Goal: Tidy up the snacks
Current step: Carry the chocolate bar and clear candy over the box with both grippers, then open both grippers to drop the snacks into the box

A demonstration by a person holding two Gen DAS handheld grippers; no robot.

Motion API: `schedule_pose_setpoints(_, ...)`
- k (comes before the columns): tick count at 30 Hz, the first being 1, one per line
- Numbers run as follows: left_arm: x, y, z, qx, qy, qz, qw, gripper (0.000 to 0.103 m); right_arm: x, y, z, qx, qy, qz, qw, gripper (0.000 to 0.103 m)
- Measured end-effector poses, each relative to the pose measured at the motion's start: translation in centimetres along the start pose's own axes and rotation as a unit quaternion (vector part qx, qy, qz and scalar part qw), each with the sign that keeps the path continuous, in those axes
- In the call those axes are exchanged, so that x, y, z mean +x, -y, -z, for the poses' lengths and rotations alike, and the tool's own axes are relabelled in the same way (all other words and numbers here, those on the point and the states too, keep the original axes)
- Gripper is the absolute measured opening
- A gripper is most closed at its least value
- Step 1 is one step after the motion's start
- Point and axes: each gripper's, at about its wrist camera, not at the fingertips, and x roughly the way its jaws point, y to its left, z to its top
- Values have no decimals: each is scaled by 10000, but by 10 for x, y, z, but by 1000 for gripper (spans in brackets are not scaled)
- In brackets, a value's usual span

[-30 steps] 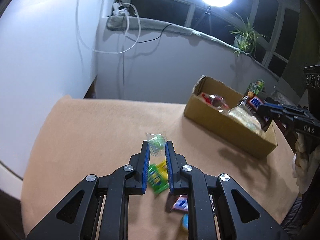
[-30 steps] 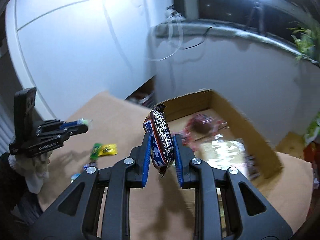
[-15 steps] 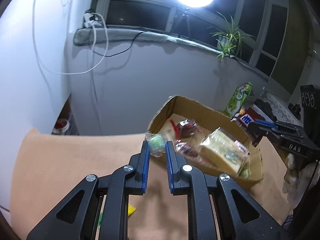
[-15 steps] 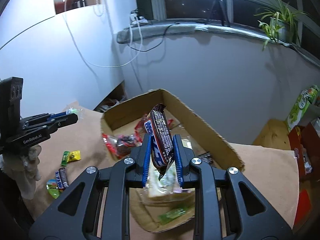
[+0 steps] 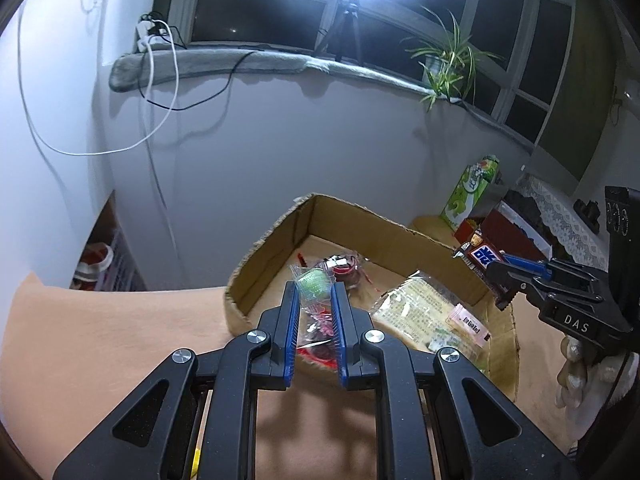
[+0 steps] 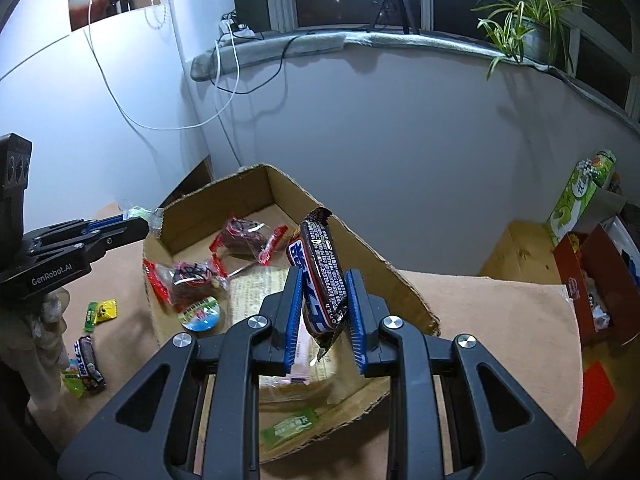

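Note:
An open cardboard box (image 5: 360, 220) (image 6: 360, 252) sits on the tan table and holds several snack packets. My left gripper (image 5: 314, 292) is shut on a clear-wrapped green candy (image 5: 312, 282) and holds it over the box's near-left edge; it also shows in the right wrist view (image 6: 136, 224). My right gripper (image 6: 322, 284) is shut on a dark chocolate bar with blue lettering (image 6: 322, 276), held upright above the box's inside; it also shows in the left wrist view (image 5: 480, 256). In the box lie red-wrapped snacks (image 6: 240, 236), a clear bread packet (image 5: 420, 312) and a green packet (image 6: 290, 426).
Loose snacks lie on the table left of the box: a yellow-green packet (image 6: 100, 312) and a dark bar (image 6: 88, 362). A green carton (image 6: 580, 196) and a red box (image 6: 600, 280) stand to the right. A grey wall rises close behind the box.
Both grippers have moved from the table side toward the box and now hold their snacks over it. The loose snacks have dropped out of the left wrist view.

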Motion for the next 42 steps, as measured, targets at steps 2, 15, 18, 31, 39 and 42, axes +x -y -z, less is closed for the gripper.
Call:
schedule_pose_setpoints(2, 4, 5, 1, 49, -31, -30, 10000, 14, 1, 3, 2, 3, -16, 33, 10000, 23)
schedule_pose_setpoints(15, 16, 32, 3, 395, -90, -179, 9990, 14, 7, 1, 6, -74, -140, 47, 9999, 23)
schedule_pose_setpoints(18, 16, 35, 2, 416, -77, -192, 9989, 14, 8, 1, 6, -80, -163, 50, 9998, 23)
schedule_pose_setpoints(31, 13, 40, 2, 451, -63, -260, 9986, 31, 5, -2, 5, -152, -12, 244, 9996, 55)
schedule_pose_setpoints(39, 13, 42, 2, 446, -83, -274, 9986, 46, 0, -3, 3, -187, 118, 358, 9991, 81)
schedule_pose_setpoints(42, 12, 43, 2, 451, -76, -289, 9985, 51, 0, -4, 2, -190, 115, 375, 9991, 81)
